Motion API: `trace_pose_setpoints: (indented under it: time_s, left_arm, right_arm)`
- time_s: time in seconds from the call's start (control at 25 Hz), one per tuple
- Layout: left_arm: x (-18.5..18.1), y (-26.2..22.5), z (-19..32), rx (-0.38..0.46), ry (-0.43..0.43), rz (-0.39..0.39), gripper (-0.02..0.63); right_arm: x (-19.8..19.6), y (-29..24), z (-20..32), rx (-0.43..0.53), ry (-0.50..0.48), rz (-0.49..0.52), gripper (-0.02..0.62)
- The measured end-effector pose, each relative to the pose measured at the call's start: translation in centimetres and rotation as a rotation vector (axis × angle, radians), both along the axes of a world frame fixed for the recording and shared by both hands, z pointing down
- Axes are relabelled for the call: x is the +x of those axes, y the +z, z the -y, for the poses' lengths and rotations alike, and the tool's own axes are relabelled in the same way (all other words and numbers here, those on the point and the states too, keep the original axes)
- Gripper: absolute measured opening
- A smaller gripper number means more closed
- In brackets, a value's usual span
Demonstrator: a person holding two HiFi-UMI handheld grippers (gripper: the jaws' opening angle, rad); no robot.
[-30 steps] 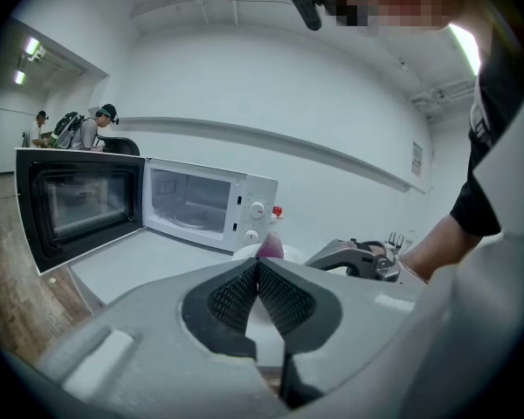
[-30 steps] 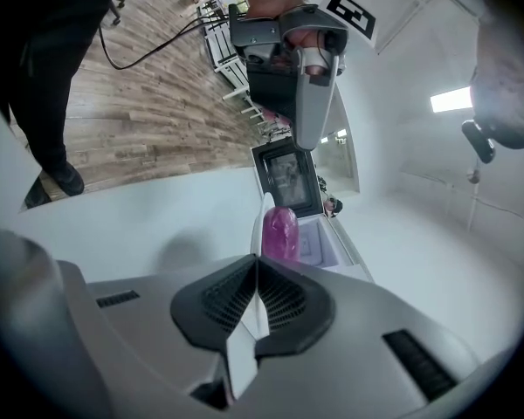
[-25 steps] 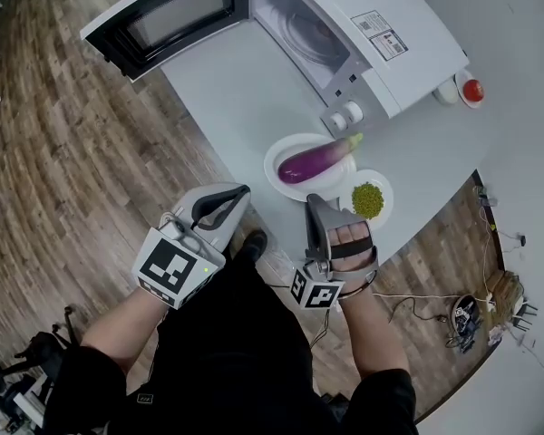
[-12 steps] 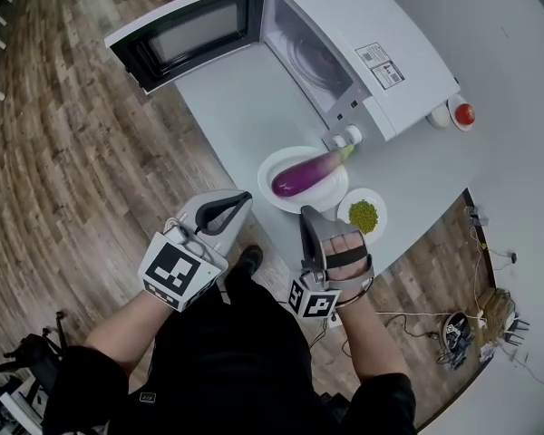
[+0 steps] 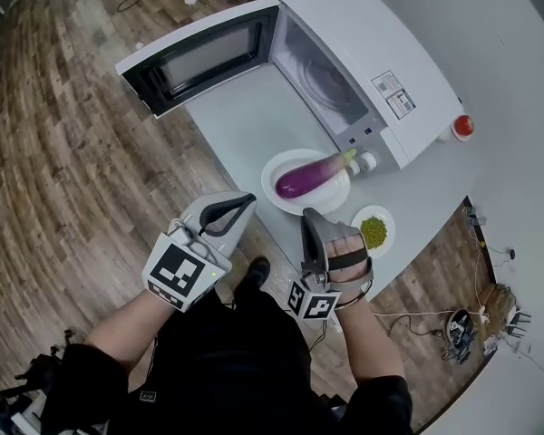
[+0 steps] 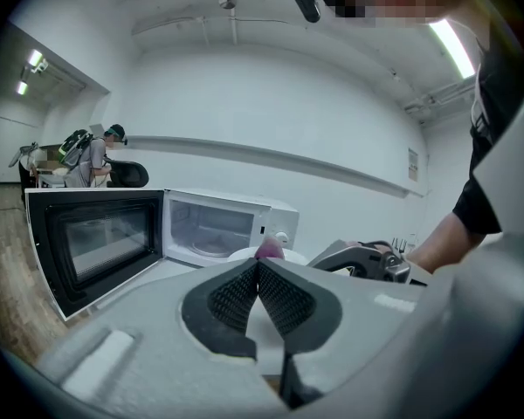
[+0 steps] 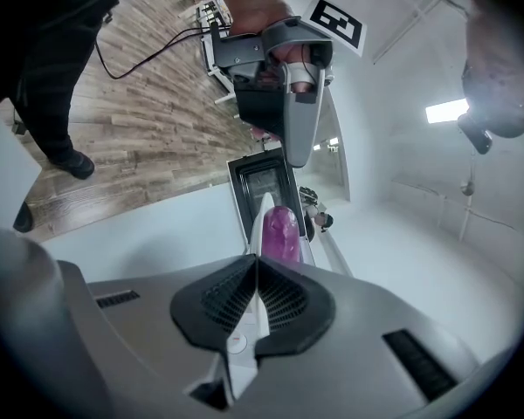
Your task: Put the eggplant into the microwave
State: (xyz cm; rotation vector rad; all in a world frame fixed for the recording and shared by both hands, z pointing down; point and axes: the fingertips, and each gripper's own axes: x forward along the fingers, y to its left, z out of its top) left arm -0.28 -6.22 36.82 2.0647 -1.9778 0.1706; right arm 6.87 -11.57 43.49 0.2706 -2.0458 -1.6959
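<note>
On the pale surface (image 5: 240, 120) over a wood floor (image 5: 63, 161), head view, the eggplant (image 5: 310, 174) lies on a plate (image 5: 270, 172) by the open microwave (image 5: 372, 43), with the left hand-held gripper (image 5: 247, 199) and right hand-held gripper (image 5: 308, 214) hovering short of it; the left gripper view, then the right gripper view, each show jaws pressed together.

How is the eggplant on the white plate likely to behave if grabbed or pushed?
The eggplant looks smooth and glossy, so it may slip when gripped. Its rounded, tapered body, lying on the plate, would probably roll if nudged sideways. It lies straight, so it is likely stiff.
</note>
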Motion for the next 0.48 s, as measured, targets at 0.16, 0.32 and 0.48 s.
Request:
trace_pose_setpoints:
  time_s: [0.16, 0.32, 0.48]
  left_arm:
    - [-2.8, -0.5, 0.1, 0.0, 0.051, 0.008, 0.008]
    - [-5.4, -1.1, 0.5, 0.005, 0.11, 0.008, 0.008]
    - [-8.1, -1.5, 0.9, 0.021, 0.166, 0.025, 0.008]
  right_arm:
    - [-2.9, -0.8, 0.1, 0.004, 0.053, 0.009, 0.021]
    - [-5.5, -1.4, 0.2, 0.005, 0.111, 0.011, 0.021]
    - [-8.2, -1.8, 0.2, 0.01, 0.169, 0.02, 0.021]
